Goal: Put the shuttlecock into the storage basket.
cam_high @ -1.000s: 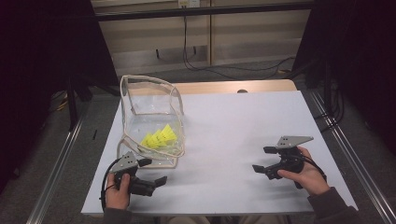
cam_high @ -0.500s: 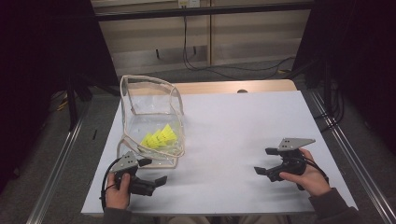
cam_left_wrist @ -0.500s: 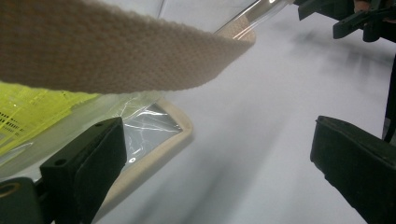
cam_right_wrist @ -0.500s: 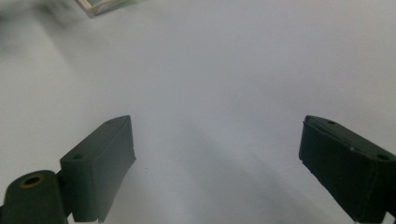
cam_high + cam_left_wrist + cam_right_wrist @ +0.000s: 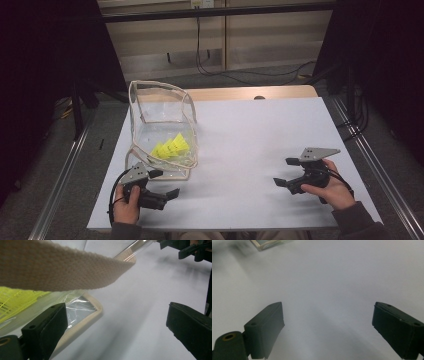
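Note:
A clear plastic bag (image 5: 162, 117) with beige trim stands open at the table's left. Several yellow shuttlecocks (image 5: 172, 146) lie inside it. My left gripper (image 5: 165, 183) rests on the table just in front of the bag, open and holding nothing. In the left gripper view, the beige strap (image 5: 62, 270) crosses the top, the yellow shuttlecocks (image 5: 17, 300) show through the bag's wall at left, and the open gripper (image 5: 117, 327) frames bare table. My right gripper (image 5: 285, 171) sits at the near right, open and empty. The right gripper (image 5: 328, 327) points across bare table toward the bag's corner (image 5: 269, 243).
The white table top (image 5: 250, 135) stretches wide between the bag and the right hand. A wooden strip (image 5: 240, 93) runs along the far edge. Metal rails (image 5: 372, 165) flank both sides. Cables (image 5: 220, 70) hang behind the table. The right gripper (image 5: 192, 250) shows far off in the left gripper view.
The right hand and its gripper have slid slightly to the right and toward the near edge. The left gripper and the bag have stayed put.

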The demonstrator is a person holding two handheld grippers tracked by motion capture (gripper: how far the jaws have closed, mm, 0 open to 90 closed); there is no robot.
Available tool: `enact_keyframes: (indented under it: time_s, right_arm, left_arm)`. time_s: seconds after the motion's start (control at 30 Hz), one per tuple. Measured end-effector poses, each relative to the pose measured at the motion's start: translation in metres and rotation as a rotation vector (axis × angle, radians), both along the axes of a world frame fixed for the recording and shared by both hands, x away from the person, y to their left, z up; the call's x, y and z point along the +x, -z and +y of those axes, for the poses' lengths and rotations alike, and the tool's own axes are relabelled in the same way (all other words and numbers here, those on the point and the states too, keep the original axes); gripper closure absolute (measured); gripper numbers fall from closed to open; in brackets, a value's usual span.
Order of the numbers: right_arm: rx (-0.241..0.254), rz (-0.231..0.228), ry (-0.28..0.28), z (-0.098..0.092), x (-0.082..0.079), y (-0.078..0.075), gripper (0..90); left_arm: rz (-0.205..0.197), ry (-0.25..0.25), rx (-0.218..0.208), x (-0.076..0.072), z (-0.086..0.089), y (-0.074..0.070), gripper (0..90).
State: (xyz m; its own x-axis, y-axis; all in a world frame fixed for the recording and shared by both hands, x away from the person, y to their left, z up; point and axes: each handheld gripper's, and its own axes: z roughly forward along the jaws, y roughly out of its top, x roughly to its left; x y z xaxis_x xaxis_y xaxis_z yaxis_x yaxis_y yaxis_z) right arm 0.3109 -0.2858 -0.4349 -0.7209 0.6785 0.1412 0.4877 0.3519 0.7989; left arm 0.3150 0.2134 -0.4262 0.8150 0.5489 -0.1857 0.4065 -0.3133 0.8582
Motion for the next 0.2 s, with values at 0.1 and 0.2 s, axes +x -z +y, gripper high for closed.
enact_keyframes:
  time_s: [0.1, 0.2]
  right_arm:
    - [-0.001, -0.006, 0.002, -0.0001, -0.0002, -0.0001, 9.6]
    - [-0.001, -0.007, 0.002, -0.0002, -0.0003, 0.0000, 9.6]
  left_arm:
    - [0.001, 0.005, 0.004, 0.0003, 0.0001, -0.0004, 3.7]
    - [-0.001, 0.002, 0.004, 0.0001, -0.0004, -0.0002, 3.7]
